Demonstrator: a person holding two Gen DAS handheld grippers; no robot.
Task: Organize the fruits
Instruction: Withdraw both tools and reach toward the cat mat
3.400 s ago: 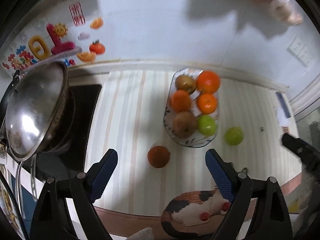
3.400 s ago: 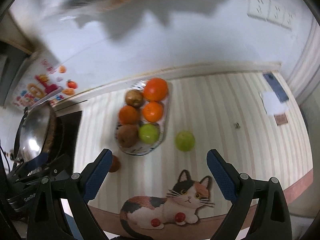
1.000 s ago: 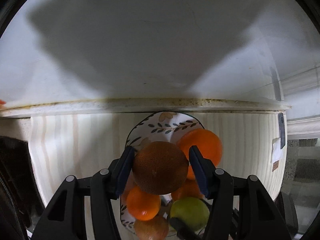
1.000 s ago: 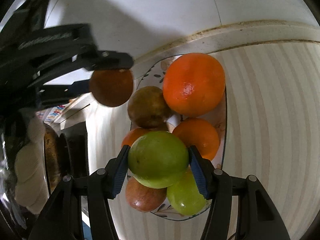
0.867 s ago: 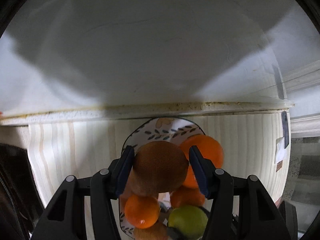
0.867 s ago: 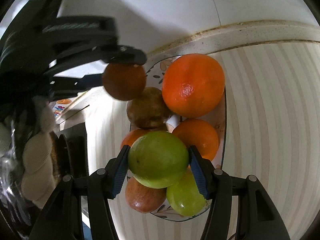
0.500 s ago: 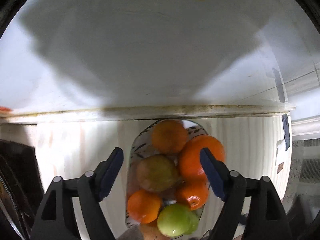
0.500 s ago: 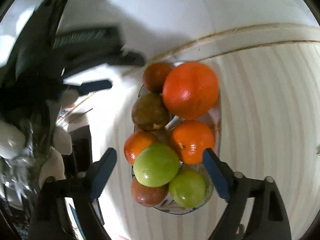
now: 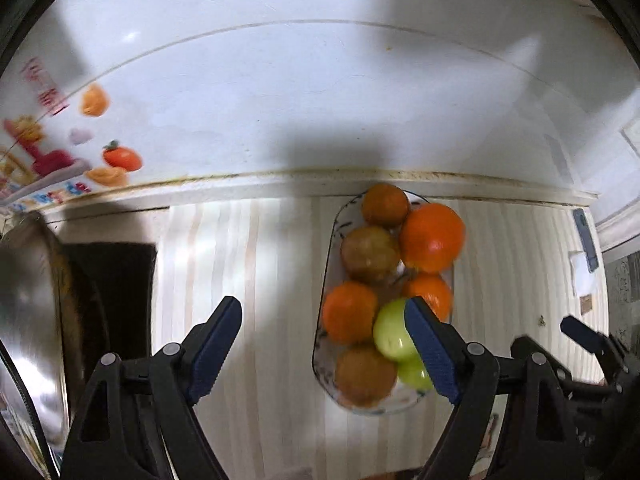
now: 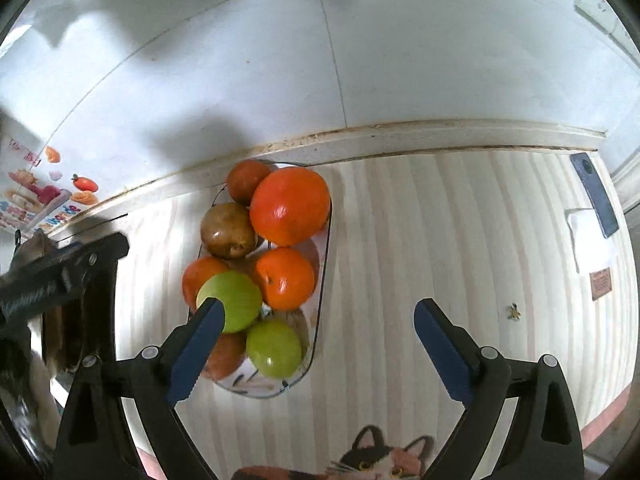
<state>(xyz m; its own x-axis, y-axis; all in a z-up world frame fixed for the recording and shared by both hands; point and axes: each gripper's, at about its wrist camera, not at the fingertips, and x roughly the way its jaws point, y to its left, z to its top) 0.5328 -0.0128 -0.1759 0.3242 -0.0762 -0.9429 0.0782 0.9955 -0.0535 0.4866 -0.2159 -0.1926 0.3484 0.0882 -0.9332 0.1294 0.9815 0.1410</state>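
An oval patterned plate [image 9: 329,264] [image 10: 320,280] on the striped counter holds several fruits. The dark orange [image 9: 385,205] [image 10: 245,179] lies at its far end, next to a big orange [image 9: 432,237] [image 10: 290,205] and a brown fruit [image 9: 370,254] [image 10: 228,231]. A green apple [image 9: 394,334] [image 10: 230,300] rests on top of the pile, above a second green apple [image 10: 274,347]. My left gripper [image 9: 322,346] is open and empty, left of the plate. My right gripper [image 10: 316,346] is open and empty, over the plate's near right side.
A steel wok [image 9: 28,312] on a black stove stands at the left. The tiled wall [image 9: 320,100] with stickers runs close behind the plate. A dark phone [image 10: 594,196] and paper lie at the far right. A cat-pattern mat [image 10: 360,464] lies at the near edge.
Both grippers let go of their fruits, which lie on the plate, and have pulled back and up. The left one has shifted left.
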